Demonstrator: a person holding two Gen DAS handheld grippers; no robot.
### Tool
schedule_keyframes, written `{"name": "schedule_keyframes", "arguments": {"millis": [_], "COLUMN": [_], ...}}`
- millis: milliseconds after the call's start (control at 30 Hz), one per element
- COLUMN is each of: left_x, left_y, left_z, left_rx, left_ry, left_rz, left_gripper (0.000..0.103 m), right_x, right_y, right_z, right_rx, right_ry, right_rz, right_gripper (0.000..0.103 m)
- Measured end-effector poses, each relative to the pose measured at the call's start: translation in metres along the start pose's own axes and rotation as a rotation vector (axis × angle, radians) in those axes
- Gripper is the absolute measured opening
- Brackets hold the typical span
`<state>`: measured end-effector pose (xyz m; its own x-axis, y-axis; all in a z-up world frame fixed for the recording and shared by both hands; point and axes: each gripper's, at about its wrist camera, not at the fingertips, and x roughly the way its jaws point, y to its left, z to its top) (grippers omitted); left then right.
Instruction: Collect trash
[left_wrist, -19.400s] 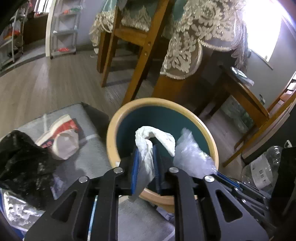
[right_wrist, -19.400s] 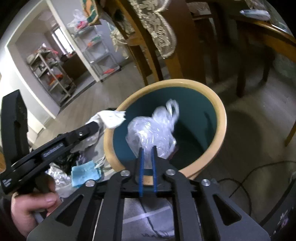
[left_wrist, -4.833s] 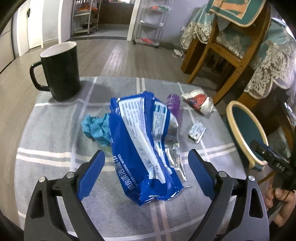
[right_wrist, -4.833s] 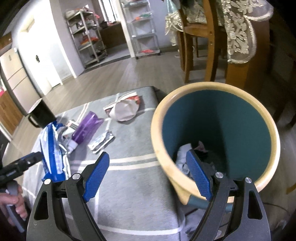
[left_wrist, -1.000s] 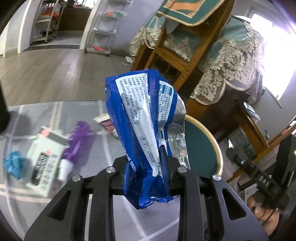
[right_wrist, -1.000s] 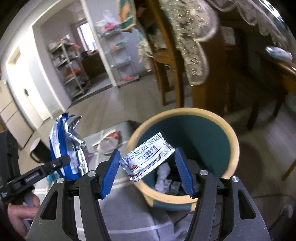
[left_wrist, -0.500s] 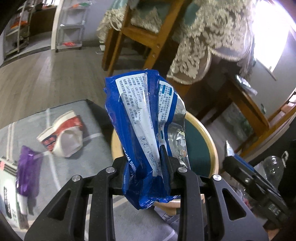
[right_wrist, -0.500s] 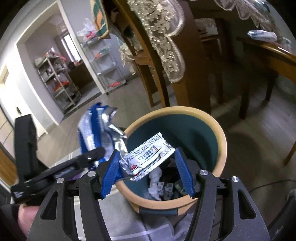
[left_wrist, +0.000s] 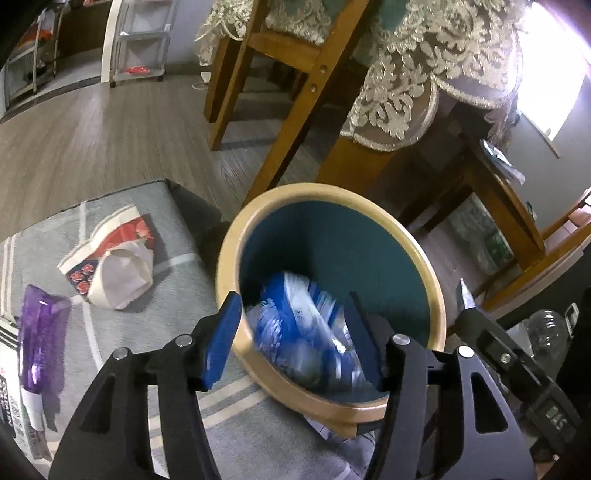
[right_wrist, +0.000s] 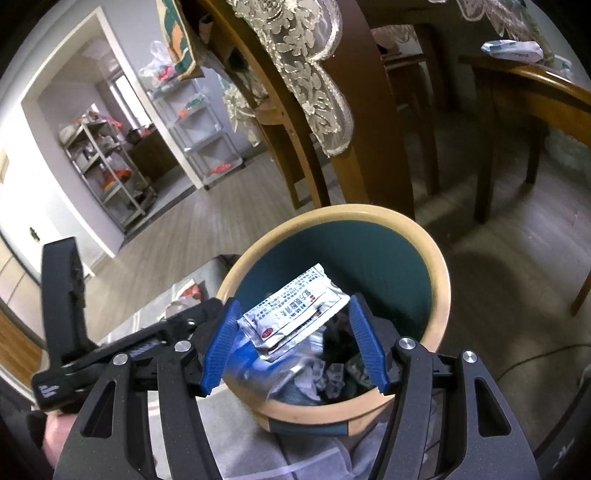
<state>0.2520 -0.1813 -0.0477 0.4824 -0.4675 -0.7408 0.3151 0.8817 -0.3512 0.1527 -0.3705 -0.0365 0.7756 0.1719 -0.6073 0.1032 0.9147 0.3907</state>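
Now the left claw (left_wrist: 293, 338) gapes empty above the round teal bin with a tan rim (left_wrist: 413, 243), the crinkled blue foil bag (left_wrist: 295, 325) blurred inside it. The right claw (right_wrist: 293, 341), spread wide, holds a white printed sachet (right_wrist: 295, 308) over the bin; releasing it seems next.

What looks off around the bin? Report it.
The silver sachet sits wedged crosswise between the right gripper's wide-spread fingers, hanging over the bin rather than lying in it. The blue bag inside the bin is blurred, apparently mid-fall.
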Motion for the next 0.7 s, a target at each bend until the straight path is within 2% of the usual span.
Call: {"name": "schedule_keyframes", "arguments": {"millis": [200, 467, 700], "left_x": [-0.024, -0.060, -0.094], "left_y": [0.018, 0.045, 0.076], "left_z": [-0.006, -0.029, -0.050], "left_rx": [-0.029, -0.063, -0.076], "left_ry": [-0.037, -0.067, -0.089], "left_rz": [0.018, 0.043, 0.105], "left_gripper": [0.065, 0.067, 0.067], "right_x": [0.008, 0.024, 0.042], "right_y": [0.005, 0.012, 0.012], "right_z": [-0.002, -0.002, 0.000], "right_rx": [-0.028, -0.072, -0.087], "right_ry": [0.020, 0.052, 0.084], "right_rz": [-0.008, -0.014, -0.045], "right_gripper": [0.063, 0.063, 0.064]}}
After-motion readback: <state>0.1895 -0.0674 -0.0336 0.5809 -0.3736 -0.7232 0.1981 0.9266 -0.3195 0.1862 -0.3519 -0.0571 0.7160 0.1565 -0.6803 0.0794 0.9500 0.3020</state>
